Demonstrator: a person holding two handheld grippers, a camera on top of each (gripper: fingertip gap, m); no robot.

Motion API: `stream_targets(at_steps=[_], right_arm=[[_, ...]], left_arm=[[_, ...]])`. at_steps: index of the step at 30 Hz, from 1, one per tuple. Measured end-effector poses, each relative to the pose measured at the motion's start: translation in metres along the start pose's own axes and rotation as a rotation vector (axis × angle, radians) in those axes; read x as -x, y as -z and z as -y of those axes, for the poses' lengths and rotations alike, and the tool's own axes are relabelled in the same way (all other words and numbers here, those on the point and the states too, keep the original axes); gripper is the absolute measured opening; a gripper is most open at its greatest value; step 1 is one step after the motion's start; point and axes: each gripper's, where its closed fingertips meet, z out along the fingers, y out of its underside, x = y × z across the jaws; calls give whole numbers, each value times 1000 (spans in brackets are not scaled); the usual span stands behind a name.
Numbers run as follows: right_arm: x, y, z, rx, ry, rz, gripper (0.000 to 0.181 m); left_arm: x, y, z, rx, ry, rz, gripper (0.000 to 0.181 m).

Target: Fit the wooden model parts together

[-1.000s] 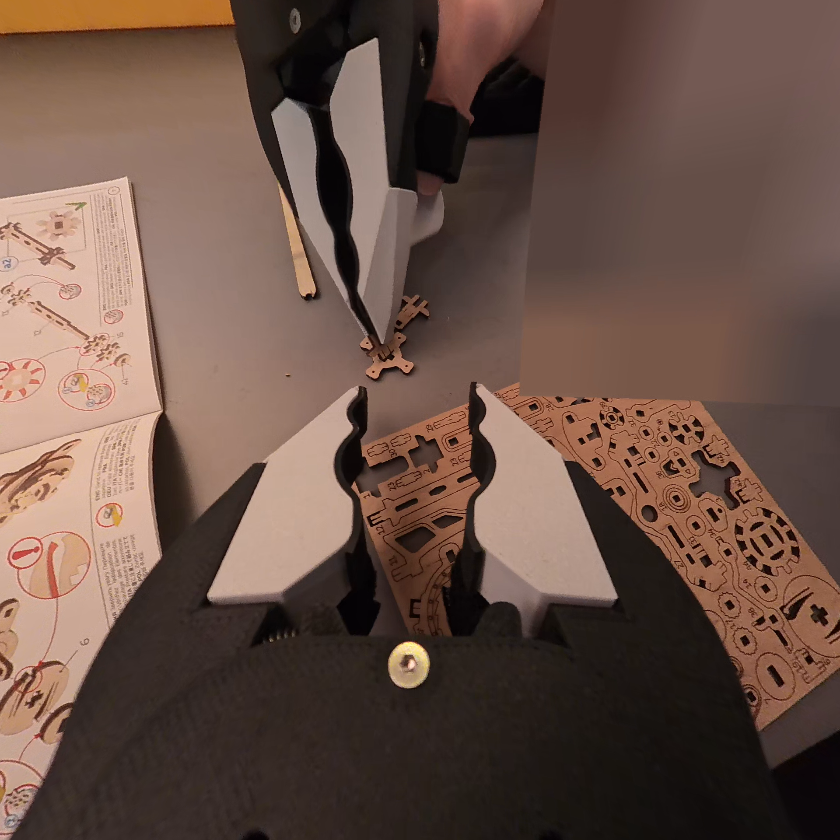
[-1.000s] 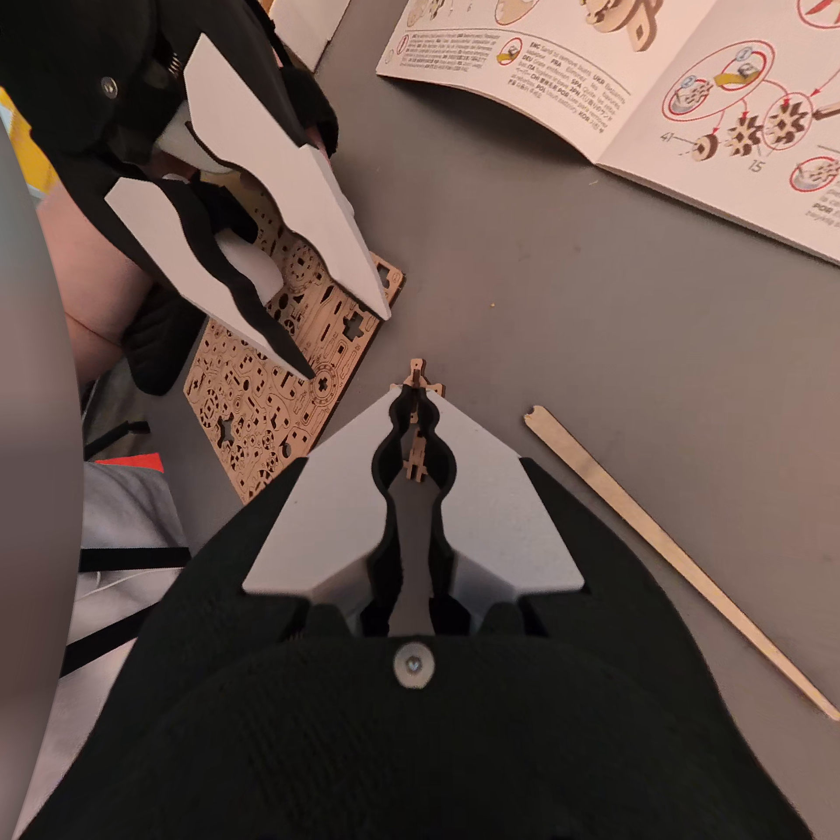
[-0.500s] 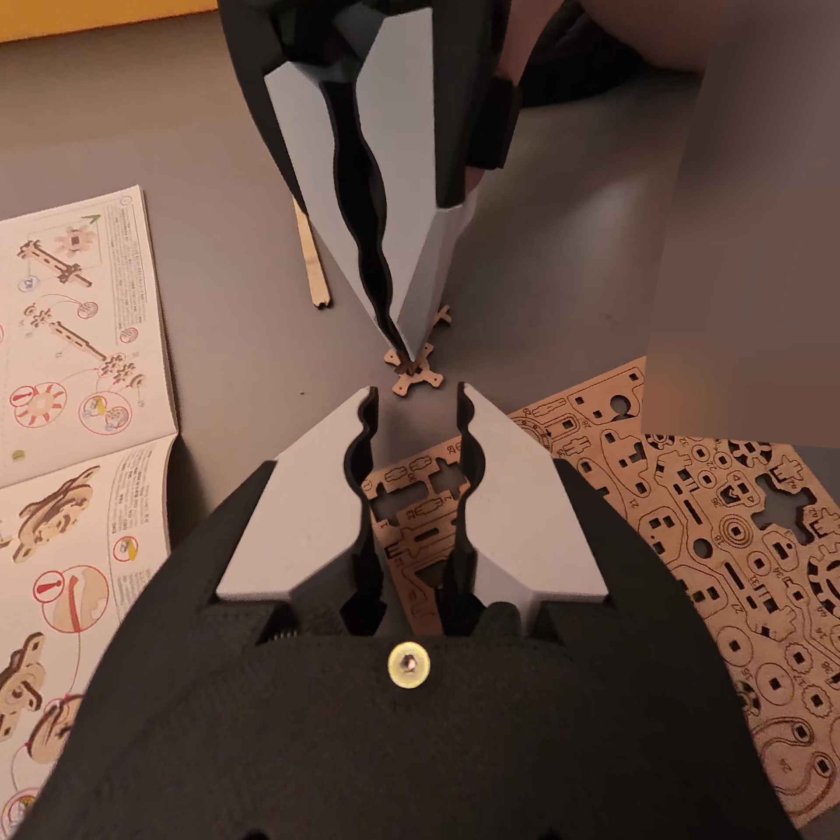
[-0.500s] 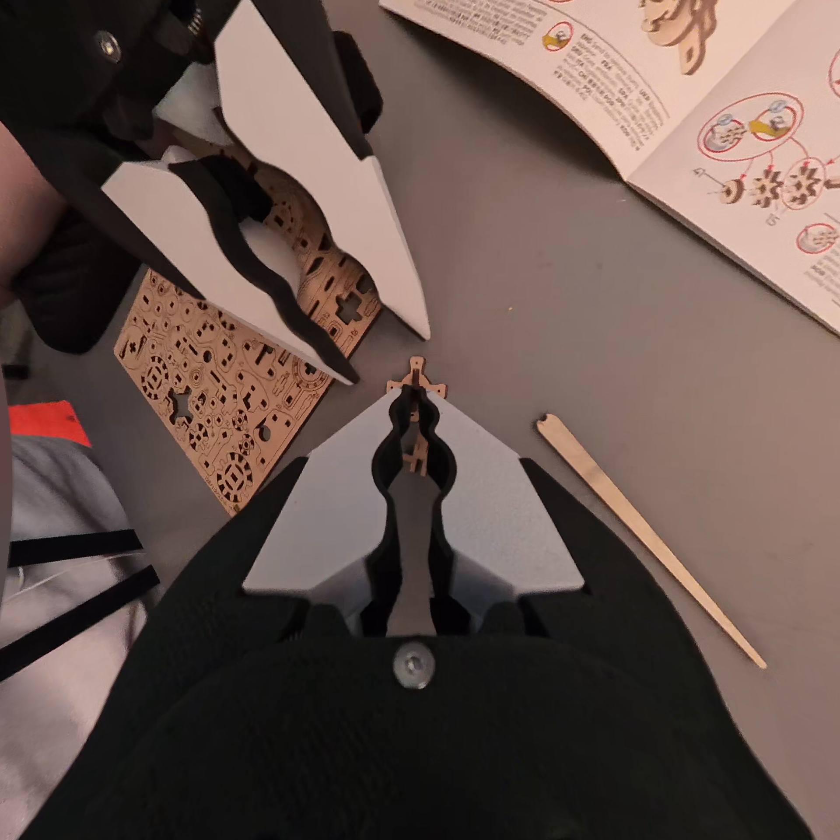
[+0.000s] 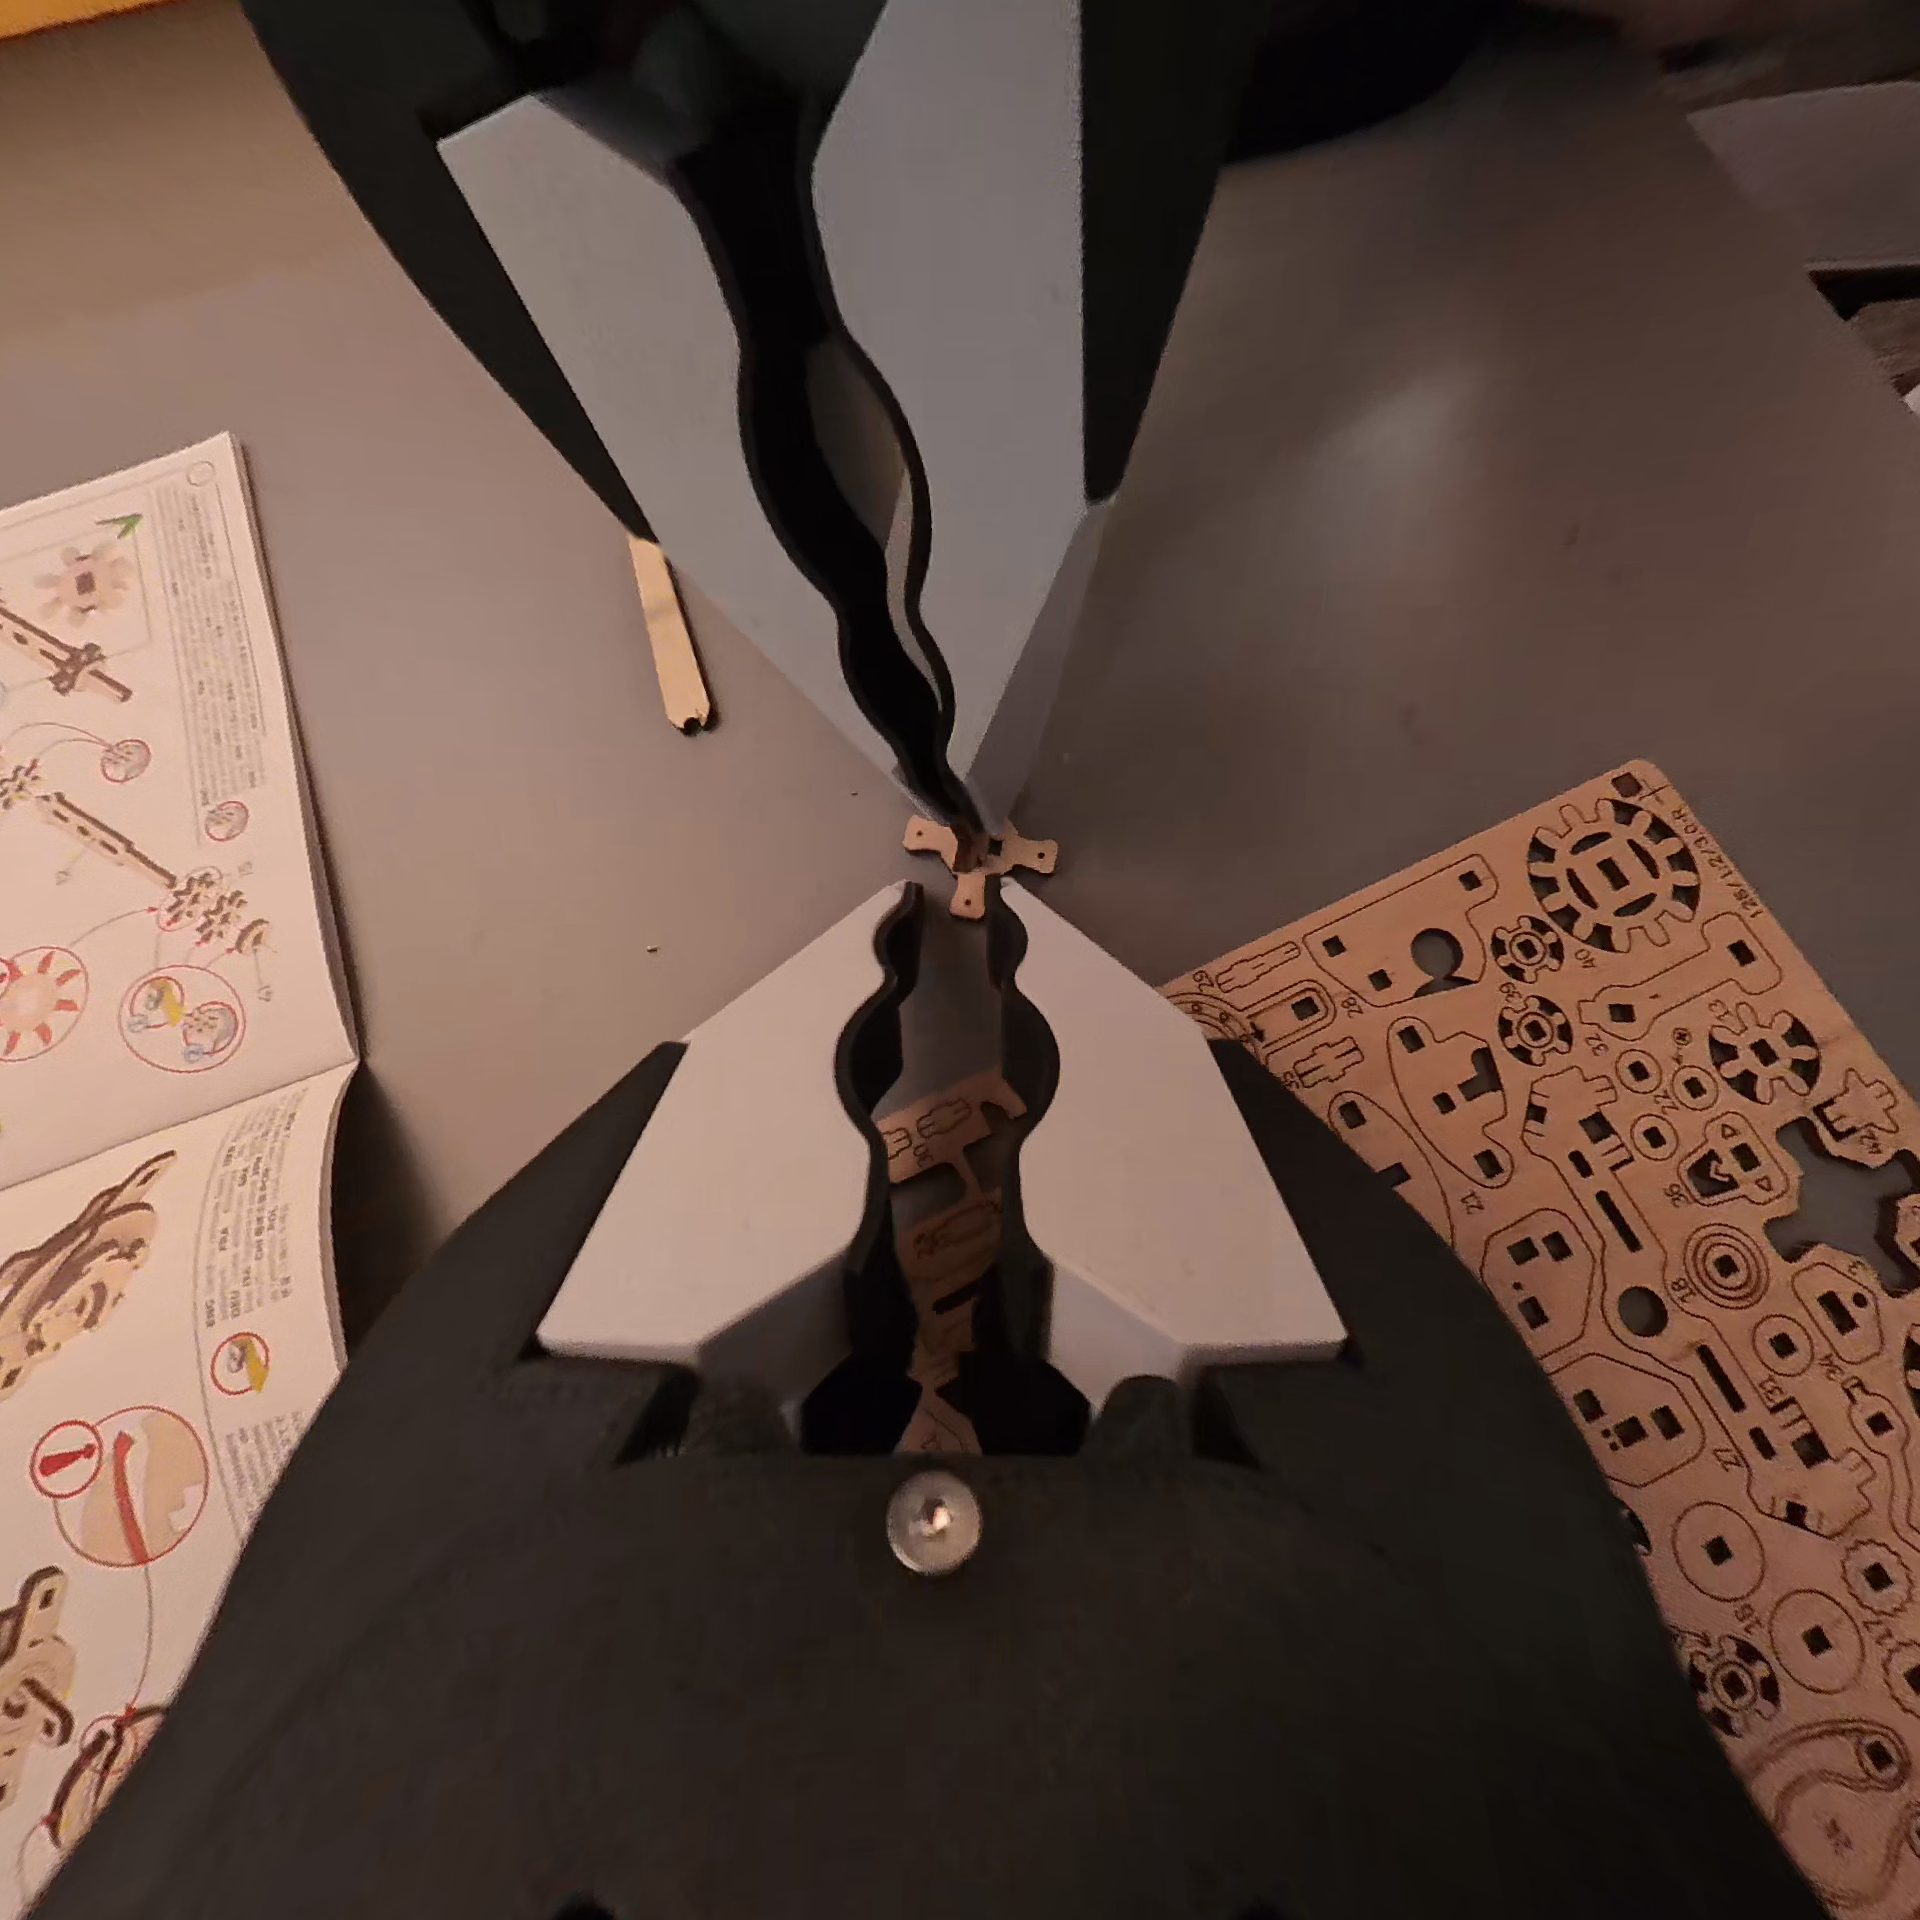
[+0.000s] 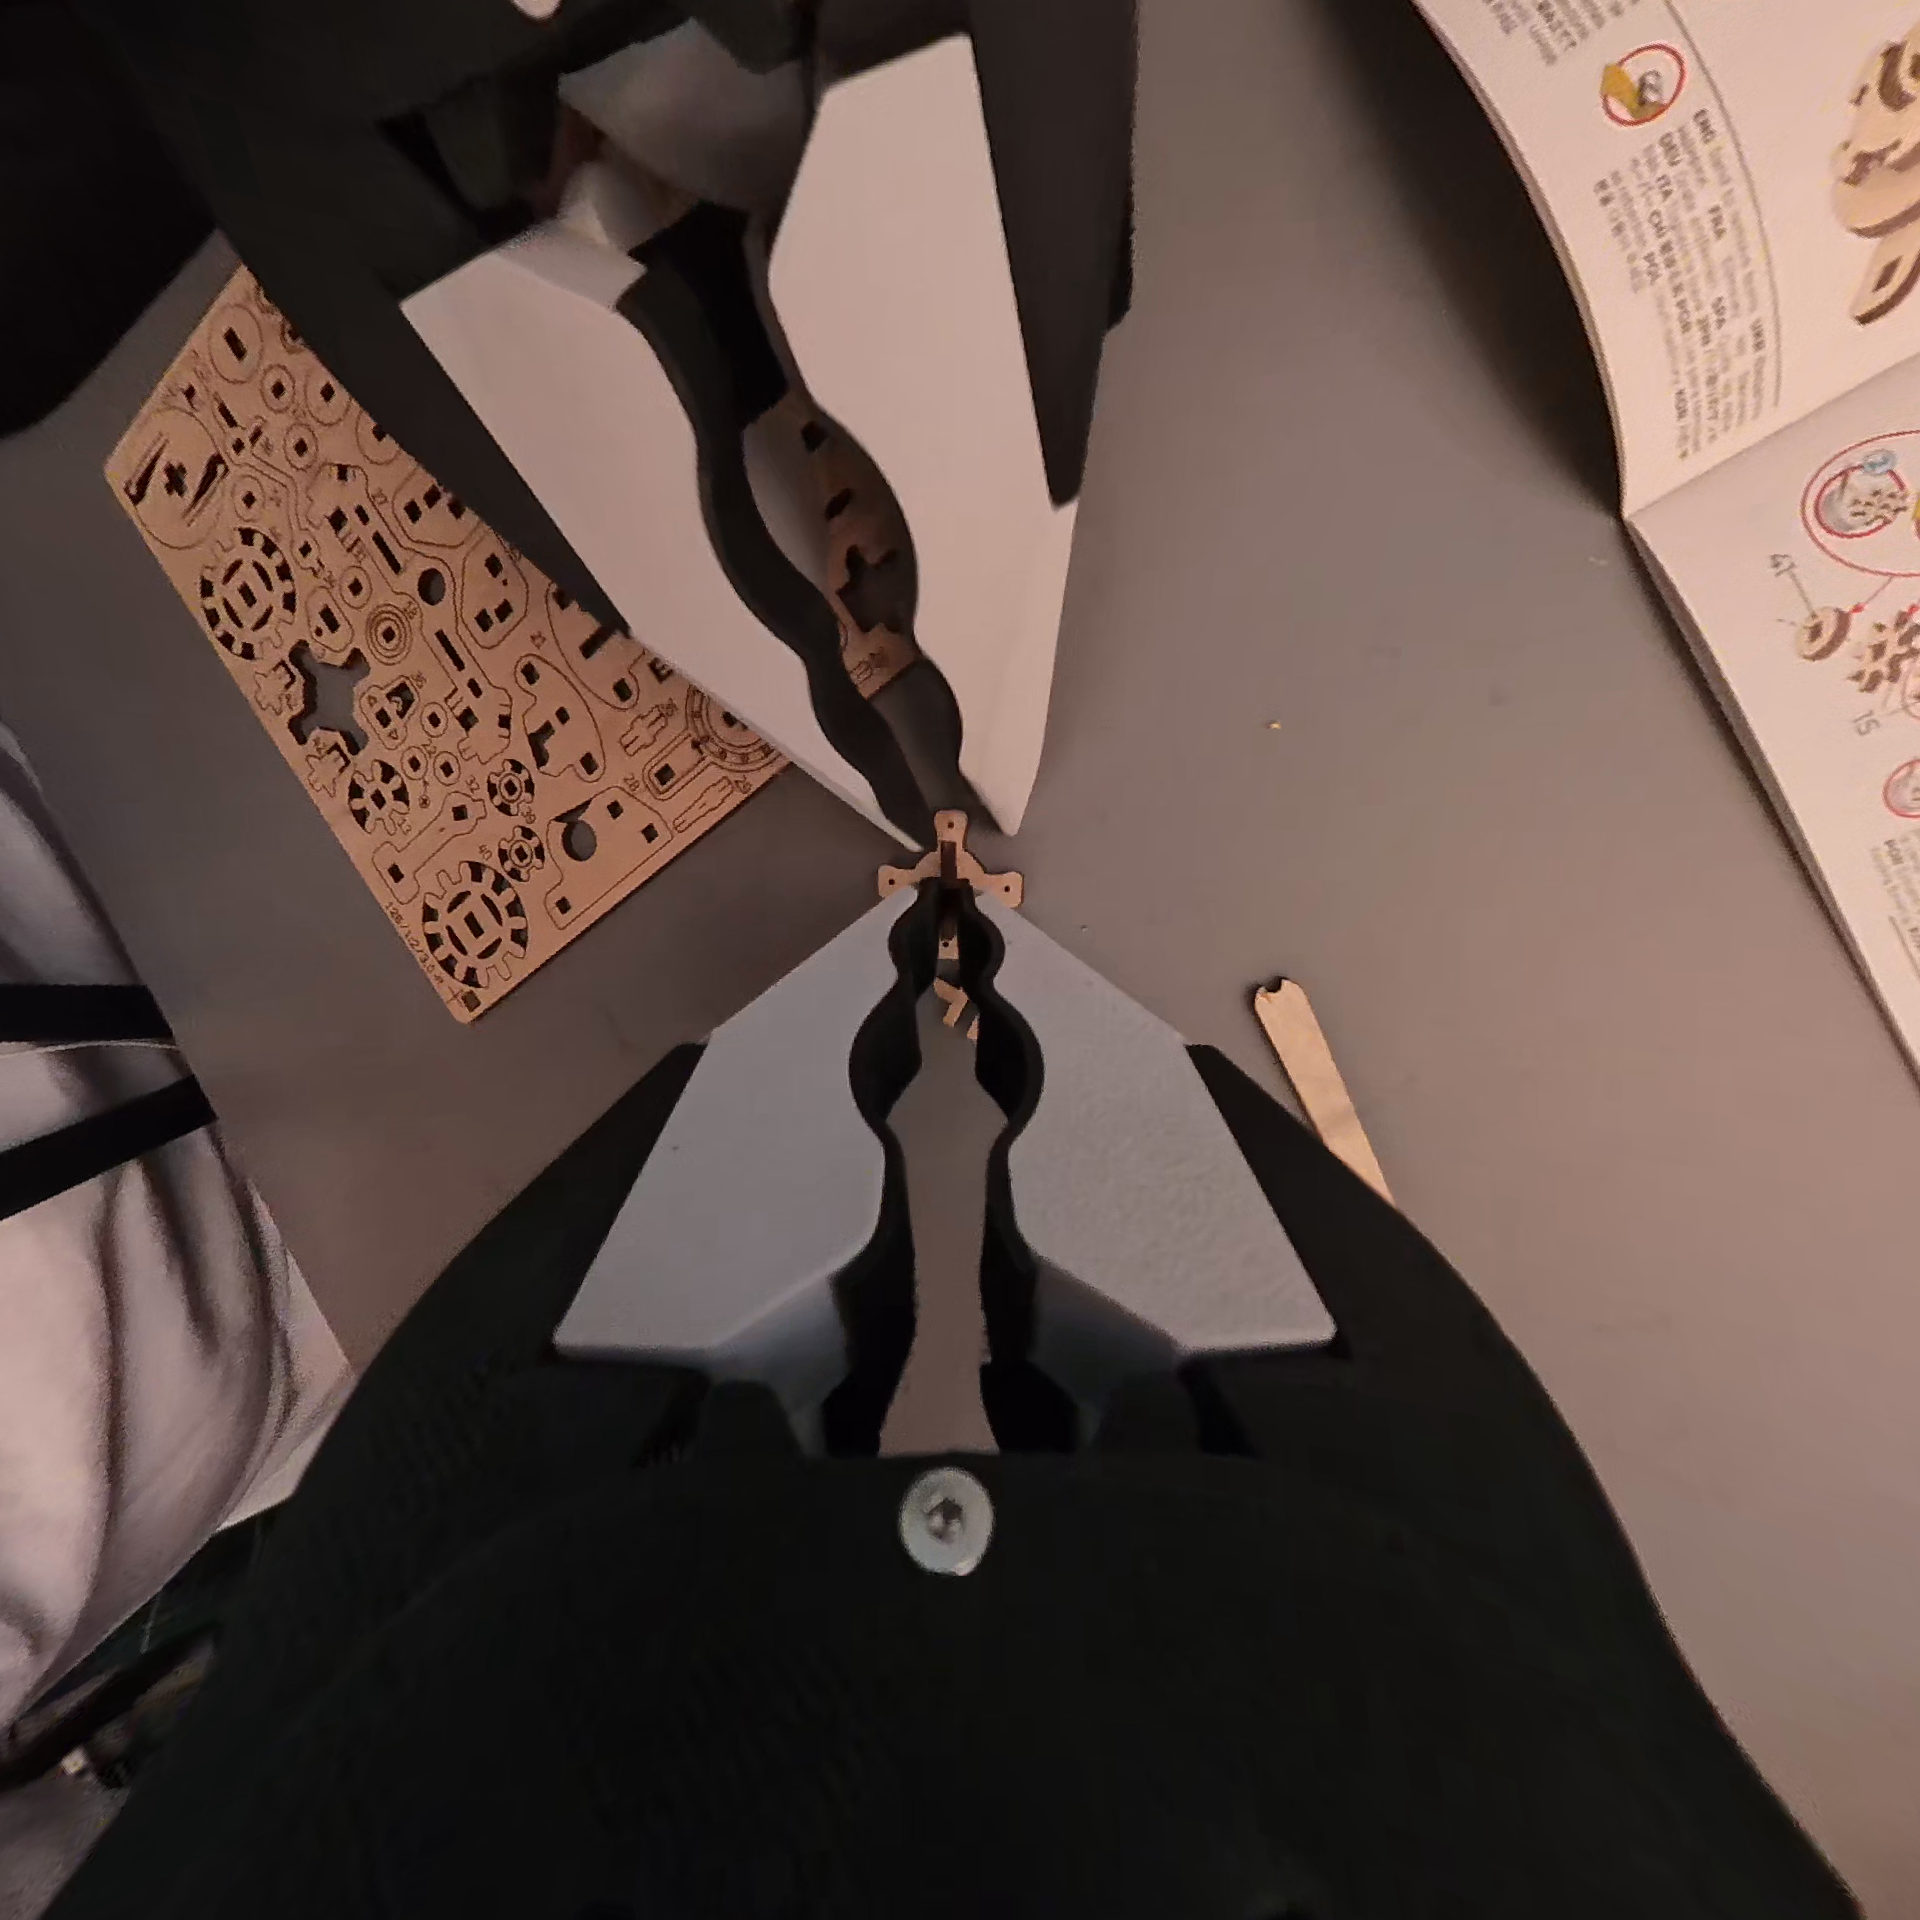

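Note:
A small cross-shaped wooden part (image 5: 1023, 854) sits low over the grey table, between the two grippers. My right gripper (image 6: 940, 906) is shut on a thin notched wooden part (image 6: 958, 1013) whose far end sits at the centre of the cross (image 6: 948, 883). In the left wrist view the right gripper (image 5: 951, 816) comes down from the top onto the cross. My left gripper (image 5: 956, 891) faces it with its jaws narrowly open. One arm of the cross lies between its tips, with a small gap on the left. In the right wrist view it (image 6: 956, 826) comes in from the top.
A laser-cut wooden sheet of parts (image 5: 1558, 1195) lies under and right of my left gripper and also shows in the right wrist view (image 6: 416, 675). An open instruction booklet (image 5: 125, 831) (image 6: 1766, 416) and a flat wooden stick (image 5: 670, 644) (image 6: 1314, 1091) lie nearby. Clothing (image 6: 104, 1247) is at the left edge. Left and right tips are no more than a few centimetres apart.
My left gripper has moved forward to the cross part and its jaws have narrowed around one arm. My right gripper has stayed shut on its part, and the two grippers are now tip to tip.

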Motion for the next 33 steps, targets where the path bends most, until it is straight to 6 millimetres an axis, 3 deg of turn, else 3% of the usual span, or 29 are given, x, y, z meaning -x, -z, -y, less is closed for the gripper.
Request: stream_targets(at_steps=[13, 33], right_arm=[[-1, 1, -2, 150, 116, -95, 1], [0, 1, -3, 155, 168, -68, 2]], left_arm=[[-3, -2, 2, -27, -31, 3, 4], [-5, -1, 2, -50, 11, -44, 4]])
